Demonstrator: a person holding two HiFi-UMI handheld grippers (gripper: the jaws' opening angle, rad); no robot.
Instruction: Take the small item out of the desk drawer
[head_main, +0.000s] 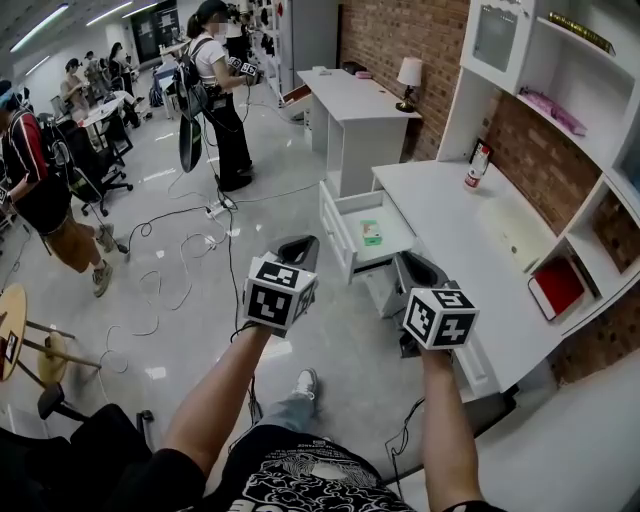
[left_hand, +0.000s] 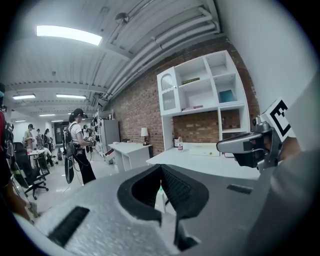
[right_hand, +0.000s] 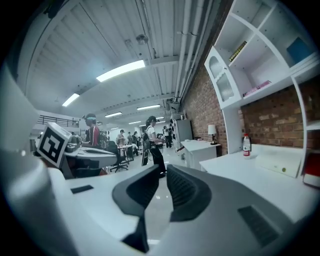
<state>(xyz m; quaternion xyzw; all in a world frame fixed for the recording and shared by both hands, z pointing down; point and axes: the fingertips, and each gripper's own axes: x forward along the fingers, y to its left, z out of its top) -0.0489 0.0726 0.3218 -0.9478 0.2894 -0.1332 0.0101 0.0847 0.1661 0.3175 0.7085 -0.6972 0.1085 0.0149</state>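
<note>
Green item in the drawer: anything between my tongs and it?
Nothing visible covers it. The drawer is open and the green item lies bare inside. The left tongs and right tongs hang short of the drawer; only its front wall is between, so enter from above.

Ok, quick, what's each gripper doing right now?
Left gripper: closed, empty.
Right gripper: closed, empty.

Open lab hall, staged study corner, brick wall (head_main: 400, 30), white desk (head_main: 455, 215), floor cables (head_main: 170, 213)
</note>
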